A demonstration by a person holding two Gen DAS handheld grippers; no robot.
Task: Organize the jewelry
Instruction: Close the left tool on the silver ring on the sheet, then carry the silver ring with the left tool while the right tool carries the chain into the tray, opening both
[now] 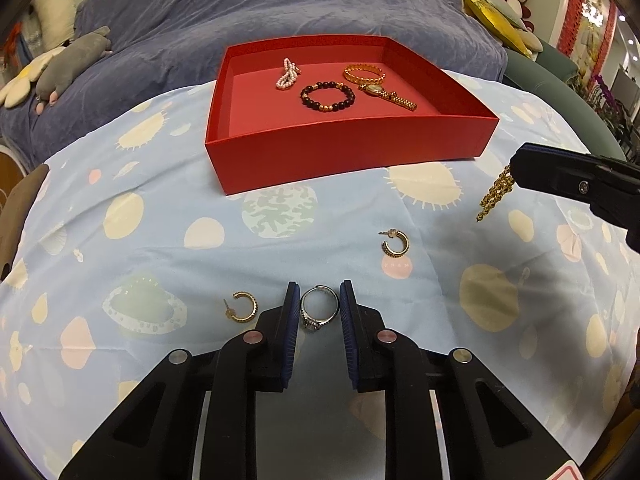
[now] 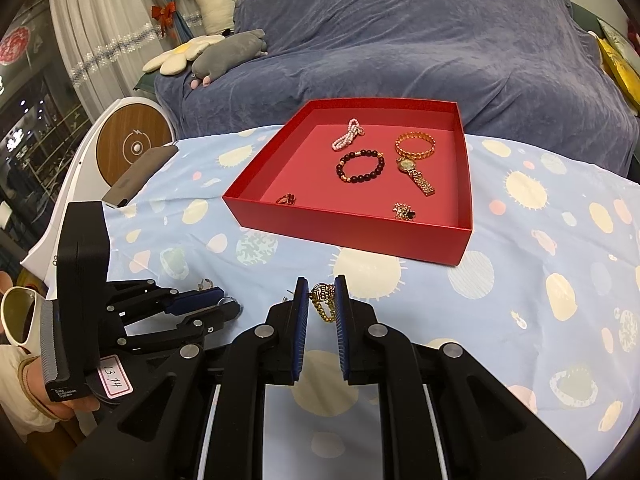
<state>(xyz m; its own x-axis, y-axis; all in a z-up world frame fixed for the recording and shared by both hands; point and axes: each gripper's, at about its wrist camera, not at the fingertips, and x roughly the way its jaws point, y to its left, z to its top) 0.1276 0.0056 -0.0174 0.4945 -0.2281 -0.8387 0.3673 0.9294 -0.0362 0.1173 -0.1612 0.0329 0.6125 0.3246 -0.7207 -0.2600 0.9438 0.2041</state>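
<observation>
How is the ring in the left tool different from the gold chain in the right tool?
The ring is silver with a stone setting; the gold chain is made of yellow links. The ring is one stiff hoop; the chain is floppy. The ring sits low at the cloth between the left tool's pads; the chain dangles from the right tool, lifted clear. Both are jewelry outside the red box.

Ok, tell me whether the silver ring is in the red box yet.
Out: silver ring lies on the cloth between the left gripper fingers, short of the red box.
</observation>
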